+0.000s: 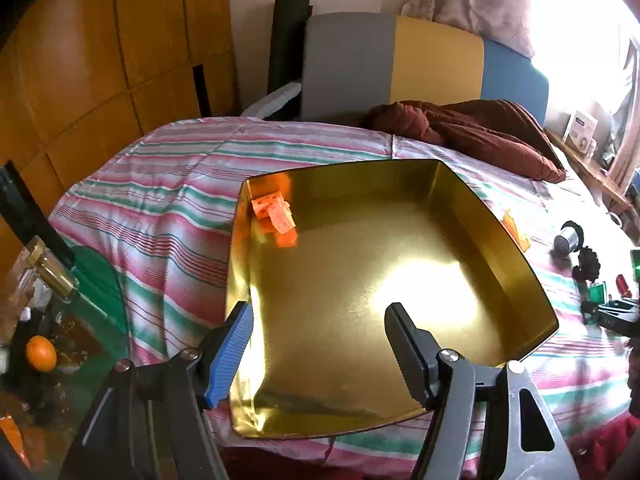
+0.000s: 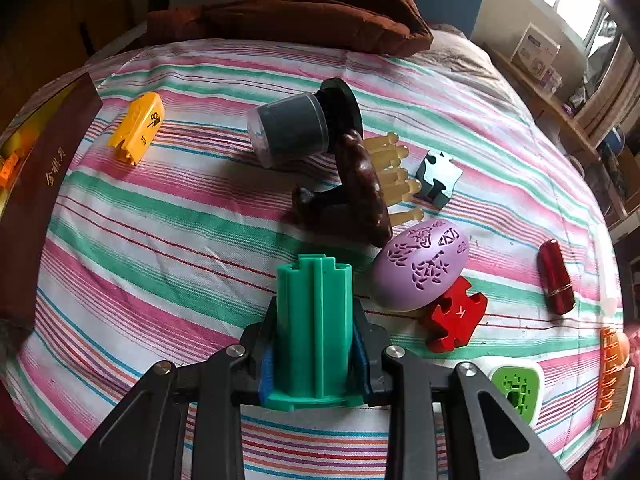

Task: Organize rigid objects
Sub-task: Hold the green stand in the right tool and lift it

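Right wrist view, right hand-held gripper [image 2: 314, 364] clamping green ribbed block [image 2: 314, 320], left hand-held gripper [image 1: 320, 354] spread empty over gold tray [image 1: 516, 256]

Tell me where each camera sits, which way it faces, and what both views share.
Left wrist: sits on the left gripper, looking forward over the gold tin tray holding orange blocks; its open fingers show.
Right wrist: sits on the right gripper, facing toys scattered on the striped bedspread; its fingers clamp a green ridged cylinder.
Shared: the bedspread, the brown pillow, the tray's edge, and the yellow toy.
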